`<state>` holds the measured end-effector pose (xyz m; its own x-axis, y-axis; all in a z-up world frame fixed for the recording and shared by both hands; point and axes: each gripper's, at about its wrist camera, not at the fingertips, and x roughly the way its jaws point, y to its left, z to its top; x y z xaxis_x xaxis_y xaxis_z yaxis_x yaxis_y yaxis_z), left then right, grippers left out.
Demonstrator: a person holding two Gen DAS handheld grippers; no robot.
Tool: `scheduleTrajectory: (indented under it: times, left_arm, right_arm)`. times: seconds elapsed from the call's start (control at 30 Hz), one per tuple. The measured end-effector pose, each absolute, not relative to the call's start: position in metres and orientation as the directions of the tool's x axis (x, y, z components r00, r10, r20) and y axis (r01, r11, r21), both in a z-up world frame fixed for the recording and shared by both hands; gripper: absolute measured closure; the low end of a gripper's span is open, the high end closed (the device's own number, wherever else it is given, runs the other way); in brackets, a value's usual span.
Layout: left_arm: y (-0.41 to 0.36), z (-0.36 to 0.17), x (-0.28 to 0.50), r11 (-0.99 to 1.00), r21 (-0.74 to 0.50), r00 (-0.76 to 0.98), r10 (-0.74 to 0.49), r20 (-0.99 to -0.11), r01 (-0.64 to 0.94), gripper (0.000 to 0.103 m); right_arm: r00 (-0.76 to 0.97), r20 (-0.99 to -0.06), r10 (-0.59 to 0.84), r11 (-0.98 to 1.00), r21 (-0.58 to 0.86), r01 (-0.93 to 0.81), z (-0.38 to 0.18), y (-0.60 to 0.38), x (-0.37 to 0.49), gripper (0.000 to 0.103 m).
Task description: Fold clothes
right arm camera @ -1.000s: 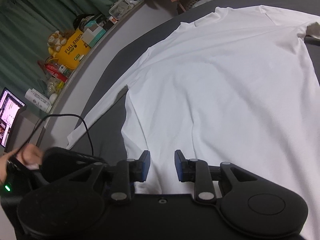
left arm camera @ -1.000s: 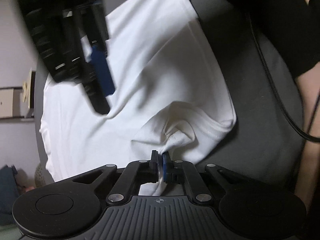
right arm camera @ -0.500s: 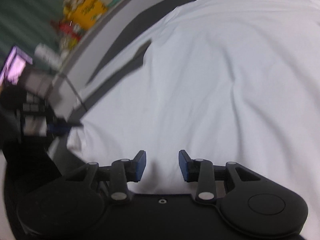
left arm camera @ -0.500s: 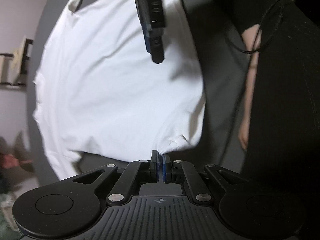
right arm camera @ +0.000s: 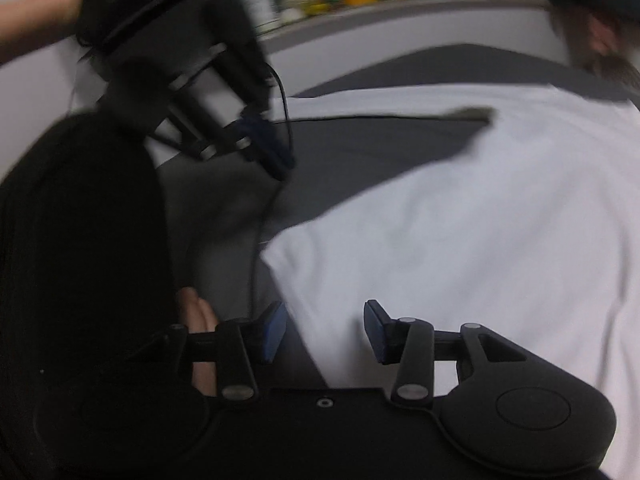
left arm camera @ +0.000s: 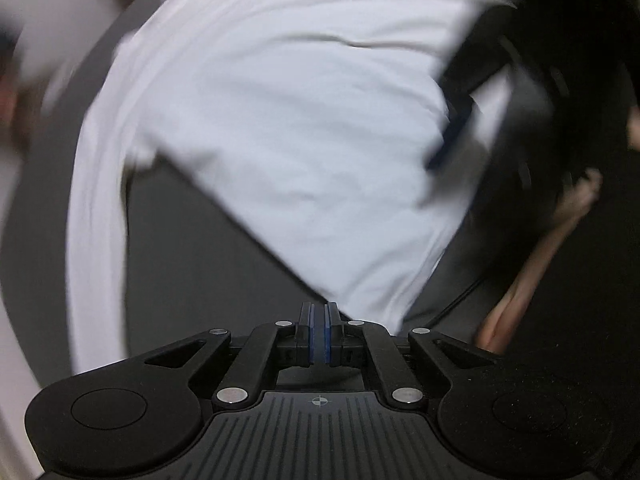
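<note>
Across the dark grey surface (left arm camera: 192, 264) a white long-sleeved shirt (left arm camera: 280, 120) is spread, w/ its body towards the far edge and one long sleeve (left arm camera: 92, 208) curving down the left side in the left wrist view. Both views are motion-blurred, so fine detail can't be read. The left gripper (left arm camera: 319, 330) is seen w/ its blue pads pressed together right at the near corner of the shirt; whether a pinch of fabric is caught between them can't be told, since the cloth edge passes just behind the tips. The right gripper (right arm camera: 325, 332) is seen w/ its tongs held apart, empty, straddling the near hem corner of the shirt (right arm camera: 460, 240), white cloth lying between and under them. In the right wrist view the left gripper (right arm camera: 260, 148) appears up and to the left, above bare grey surface, w/ a black cable (right arm camera: 260, 240) trailing from it; a hand (right arm camera: 196, 308) is glimpsed low at left. The step in hand is judged to be lining up the bottom corners before the first fold, i.e. early in the task, nothing folded yet. Next, the right tongs probably need to be closed on the hem corner, and the left grip confirmed, so both corners can be lifted together; care is called for re the trailing cable and the loose sleeve, which could be dragged along.
</note>
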<state>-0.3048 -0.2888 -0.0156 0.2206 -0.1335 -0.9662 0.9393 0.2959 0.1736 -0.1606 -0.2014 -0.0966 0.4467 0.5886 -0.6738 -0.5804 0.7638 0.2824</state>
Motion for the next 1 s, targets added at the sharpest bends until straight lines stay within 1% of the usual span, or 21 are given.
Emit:
scheduleTrajectory:
  times: [0.03, 0.1, 0.13, 0.23, 0.27, 0.3, 0.33, 0.37, 0.4, 0.47, 0.57, 0.67, 0.73, 0.77, 0.8, 0.87, 1.0]
  left_arm:
    - [-0.282, -0.013, -0.301, 0.372, 0.144, 0.213, -0.152, -0.965, 0.917, 0.100]
    - [-0.269, -0.008, -0.287, 0.515, 0.103, 0.235, -0.197, -0.952, 0.851, 0.089]
    - [-0.264, -0.004, -0.281, 0.580, 0.077, 0.246, -0.220, -0.944, 0.811, 0.089]
    - [-0.248, 0.000, -0.268, 0.720, -0.085, 0.199, -0.301, -0.933, 0.688, 0.084]
    - [-0.244, -0.004, -0.266, 0.756, -0.125, 0.194, -0.319, -0.928, 0.643, 0.076]
    - [-0.240, -0.008, -0.264, 0.787, -0.164, 0.190, -0.336, -0.922, 0.594, 0.056]
    - [-0.238, -0.014, -0.265, 0.812, -0.190, 0.201, -0.351, -0.915, 0.552, 0.043]
    - [-0.233, -0.018, -0.269, 0.832, -0.214, 0.221, -0.369, -0.903, 0.512, 0.024]
    - [-0.231, -0.024, -0.273, 0.839, -0.240, 0.232, -0.389, -0.891, 0.488, 0.022]
    - [-0.228, -0.036, -0.281, 0.851, -0.286, 0.248, -0.422, -0.872, 0.440, 0.022]
    - [-0.230, -0.055, -0.294, 0.872, -0.260, 0.278, -0.393, -0.876, 0.415, 0.022]
    - [-0.233, -0.073, -0.311, 0.859, -0.285, 0.268, -0.420, -0.867, 0.425, 0.023]
    - [-0.235, -0.080, -0.323, 0.865, -0.259, 0.305, -0.409, -0.860, 0.430, 0.040]
    - [-0.234, -0.084, -0.325, 0.879, -0.247, 0.325, -0.393, -0.860, 0.409, 0.057]
    - [-0.230, -0.089, -0.326, 0.890, -0.257, 0.337, -0.390, -0.857, 0.376, 0.066]
    - [-0.221, -0.097, -0.326, 0.909, -0.281, 0.358, -0.385, -0.851, 0.309, 0.066]
    - [-0.212, -0.108, -0.333, 0.909, -0.306, 0.363, -0.396, -0.843, 0.283, 0.066]
  right_arm:
    - [0.447, -0.674, 0.589, 0.764, 0.283, -0.580, -0.096, -0.198, -0.160, 0.060]
    - [0.450, -0.669, 0.592, 0.772, 0.311, -0.554, -0.095, -0.201, -0.158, 0.060]
    - [0.454, -0.665, 0.593, 0.778, 0.329, -0.535, -0.094, -0.208, -0.157, 0.060]
    - [0.471, -0.662, 0.584, 0.801, 0.373, -0.468, -0.094, -0.228, -0.157, 0.060]
    - [0.478, -0.668, 0.570, 0.814, 0.381, -0.439, -0.094, -0.236, -0.158, 0.060]
    - [0.486, -0.677, 0.553, 0.828, 0.384, -0.408, -0.093, -0.243, -0.159, 0.060]
    - [0.494, -0.685, 0.536, 0.841, 0.385, -0.379, -0.091, -0.248, -0.159, 0.060]
    - [0.504, -0.688, 0.523, 0.851, 0.389, -0.351, -0.088, -0.255, -0.160, 0.060]
    - [0.517, -0.682, 0.518, 0.855, 0.400, -0.328, -0.085, -0.261, -0.162, 0.060]
    - [0.550, -0.664, 0.507, 0.861, 0.424, -0.282, -0.077, -0.276, -0.165, 0.060]
    - [0.602, -0.626, 0.495, 0.856, 0.472, -0.212, -0.065, -0.296, -0.171, 0.057]
    - [0.636, -0.600, 0.485, 0.844, 0.512, -0.162, -0.060, -0.315, -0.174, 0.056]
    - [0.650, -0.588, 0.481, 0.836, 0.532, -0.138, -0.060, -0.321, -0.174, 0.056]
    - [0.654, -0.581, 0.485, 0.828, 0.546, -0.129, -0.060, -0.323, -0.171, 0.056]
    - [0.656, -0.574, 0.489, 0.820, 0.559, -0.122, -0.061, -0.324, -0.168, 0.056]
    - [0.655, -0.571, 0.496, 0.811, 0.573, -0.115, -0.064, -0.324, -0.164, 0.056]
    - [0.642, -0.588, 0.493, 0.819, 0.562, -0.114, -0.069, -0.322, -0.163, 0.056]
